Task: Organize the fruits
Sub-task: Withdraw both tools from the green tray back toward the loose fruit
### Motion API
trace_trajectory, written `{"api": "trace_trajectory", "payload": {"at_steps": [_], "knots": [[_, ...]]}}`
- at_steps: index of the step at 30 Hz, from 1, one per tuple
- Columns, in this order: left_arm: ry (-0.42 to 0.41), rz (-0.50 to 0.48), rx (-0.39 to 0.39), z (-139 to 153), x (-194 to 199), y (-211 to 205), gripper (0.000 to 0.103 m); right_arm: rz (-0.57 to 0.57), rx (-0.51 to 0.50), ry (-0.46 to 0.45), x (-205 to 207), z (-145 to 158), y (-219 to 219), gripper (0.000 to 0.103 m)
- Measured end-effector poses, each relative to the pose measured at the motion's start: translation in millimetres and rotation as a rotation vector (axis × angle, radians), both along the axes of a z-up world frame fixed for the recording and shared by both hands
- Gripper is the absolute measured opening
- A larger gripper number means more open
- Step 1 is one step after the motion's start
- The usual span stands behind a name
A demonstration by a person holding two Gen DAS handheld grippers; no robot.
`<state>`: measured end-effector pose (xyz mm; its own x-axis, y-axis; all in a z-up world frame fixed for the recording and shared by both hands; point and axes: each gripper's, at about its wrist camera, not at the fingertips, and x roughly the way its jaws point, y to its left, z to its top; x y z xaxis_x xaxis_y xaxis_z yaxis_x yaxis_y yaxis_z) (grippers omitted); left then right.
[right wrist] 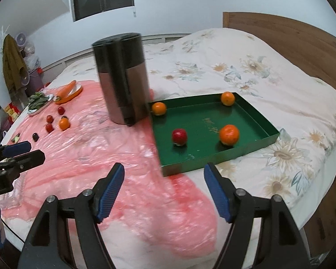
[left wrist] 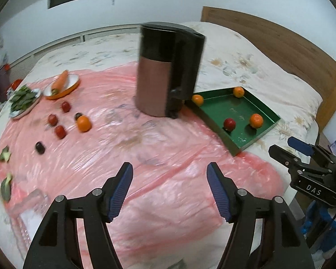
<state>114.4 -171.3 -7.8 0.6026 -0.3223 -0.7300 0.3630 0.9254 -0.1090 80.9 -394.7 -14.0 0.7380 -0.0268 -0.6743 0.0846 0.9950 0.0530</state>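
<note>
A: Left hand-held gripper (left wrist: 169, 189) hangs with its jaws apart and nothing between them; the right hand-held gripper (right wrist: 164, 189) is spread wide, also with nothing in it.

B: Where is the fruit that needs sorting?

A: 3 oranges and 1 red apple (right wrist: 179, 136) already lie in the green tray (right wrist: 215, 160), at the edge of the pink plastic sheet (left wrist: 145, 157) on the bed (right wrist: 280, 85). The loose orange (left wrist: 83, 123) and several small red fruits sit near the sheet's far-left edge, beside the plate of greens (left wrist: 24, 100).

B: Which hand is closer?

A: Probably the left. That orange lies ahead and to its left, well apart; being round, it has no long axis.
</note>
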Motion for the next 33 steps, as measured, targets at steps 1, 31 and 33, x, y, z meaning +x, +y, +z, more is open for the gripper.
{"api": "trace_trajectory", "payload": {"at_steps": [1, 31, 33], "knots": [[-0.002, 0.01, -0.002, -0.4, -3.1, 7.1, 0.062, 0.008, 0.002, 0.0, -1.9, 0.8, 5.6, 0.103], [-0.033, 0.22, -0.013, -10.0, -31.2, 144.4, 0.063, 0.234, -0.067, 0.027, -10.6, 0.0, 143.6, 0.103], [-0.038, 0.23, -0.012, -10.1, -31.0, 152.1, 0.063, 0.246, -0.067, 0.033, -8.2, -2.4, 152.6, 0.103]]}}
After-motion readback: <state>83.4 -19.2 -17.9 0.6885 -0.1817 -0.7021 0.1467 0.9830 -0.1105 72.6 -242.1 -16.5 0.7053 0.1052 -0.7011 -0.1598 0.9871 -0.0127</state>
